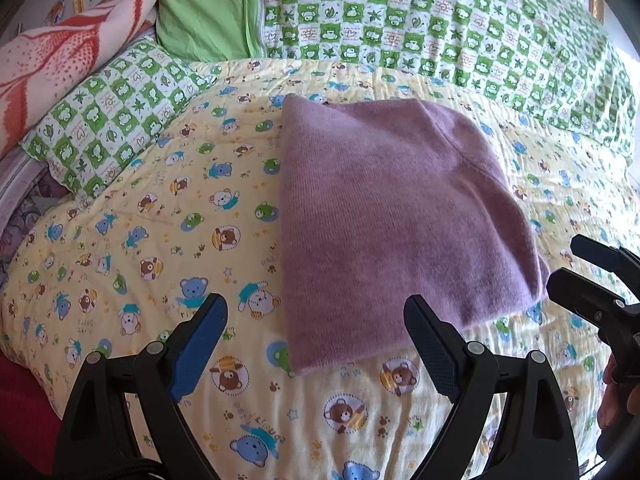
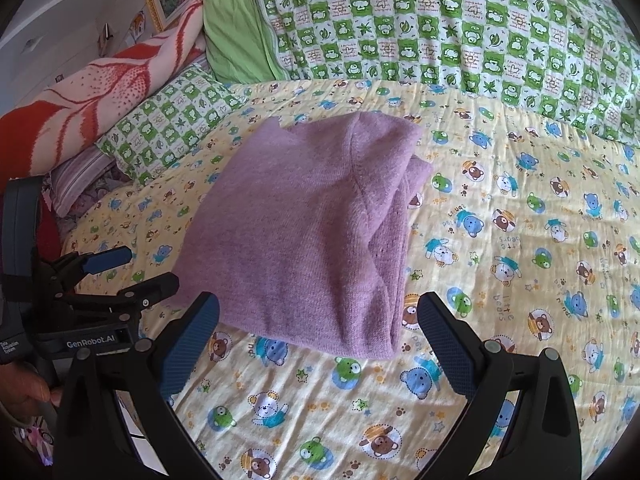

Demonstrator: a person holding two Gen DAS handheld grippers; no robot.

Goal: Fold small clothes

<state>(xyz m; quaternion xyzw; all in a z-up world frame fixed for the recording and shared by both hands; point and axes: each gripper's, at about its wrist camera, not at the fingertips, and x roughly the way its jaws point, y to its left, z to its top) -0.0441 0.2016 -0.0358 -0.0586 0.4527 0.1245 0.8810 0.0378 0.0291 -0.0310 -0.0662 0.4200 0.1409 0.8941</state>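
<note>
A folded purple knit garment (image 1: pixel 396 216) lies flat on the yellow bear-print quilt (image 1: pixel 160 240); it also shows in the right wrist view (image 2: pixel 304 232), with stacked layers along its right edge. My left gripper (image 1: pixel 316 320) is open and empty, just in front of the garment's near left corner, above the quilt. My right gripper (image 2: pixel 318 316) is open and empty, just in front of the garment's near edge. The right gripper also shows at the right edge of the left wrist view (image 1: pixel 576 268), beside the garment's near right corner. The left gripper shows at the left of the right wrist view (image 2: pixel 148 268).
A green checkered blanket (image 1: pixel 440 28) lies across the back of the bed. A matching pillow (image 1: pixel 112 112) and a red-and-white blanket (image 1: pixel 52 52) lie at the left. A plain green cloth (image 1: pixel 204 12) sits behind the pillow. The quilt (image 2: pixel 520 220) spreads to the right.
</note>
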